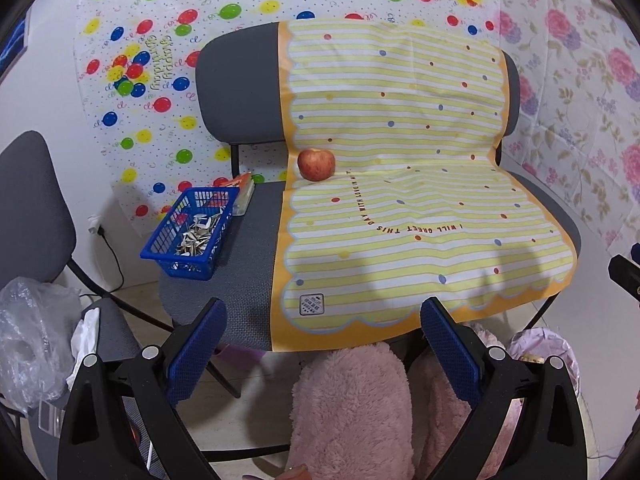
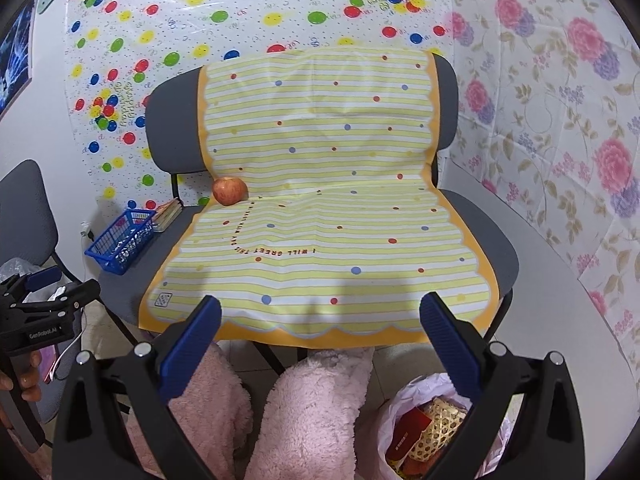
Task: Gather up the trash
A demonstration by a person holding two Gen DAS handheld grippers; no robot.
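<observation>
Both grippers are hanging in front of the chair seat with nothing in them: the left gripper (image 1: 322,326) has its fingers spread wide, same for the right gripper (image 2: 320,324). The one thing on the striped mat (image 1: 400,216) is a single apple (image 1: 316,164), sitting at the back of the seat where it meets the backrest, at about 12 o'clock from the left fingers and more like 11 o'clock from the right ones, well apart from both. It's round, so no long axis to line up with. My guess is the left hand is a bit nearer. Whether the apple even counts as trash, can't tell. Further out at 10 o'clock there's one blue basket (image 1: 192,232) with a pile of small pale bits, too small to count or name. One bin bag (image 2: 424,428) with wrappers sits on the floor at 5 o'clock from the right fingers, probably where stuff goes.
</observation>
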